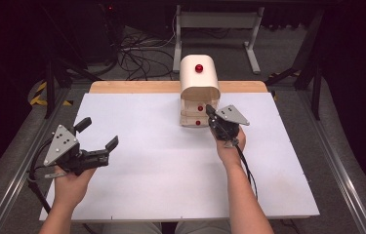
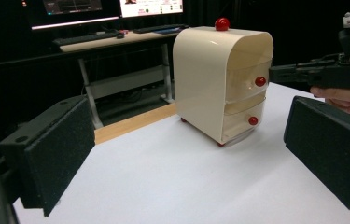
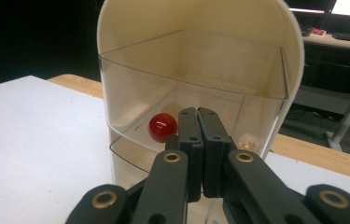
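Observation:
A small cream drawer cabinet (image 1: 199, 78) (image 2: 200, 79) (image 3: 200, 28) stands at the back middle of the white table (image 1: 146, 161). It has two clear drawers with red knobs and a red knob on top (image 1: 199, 68). My right gripper (image 1: 209, 110) (image 3: 199, 114) is shut with nothing between its jaws. Its tip lies just right of the upper drawer's knob (image 3: 163, 127) (image 2: 260, 81), close to the drawer front. In the left gripper view the right gripper (image 2: 275, 73) reaches in level from the right. My left gripper (image 1: 97, 134) (image 2: 189, 140) hovers open over the table's left side, well away from the cabinet.
A wooden strip (image 1: 136, 87) runs along the table's far edge. Behind it stand a desk frame (image 1: 217, 22) and loose cables on the floor (image 1: 141, 53). Monitors and a keyboard (image 2: 88, 35) sit on a desk farther back. Metal rails flank the table.

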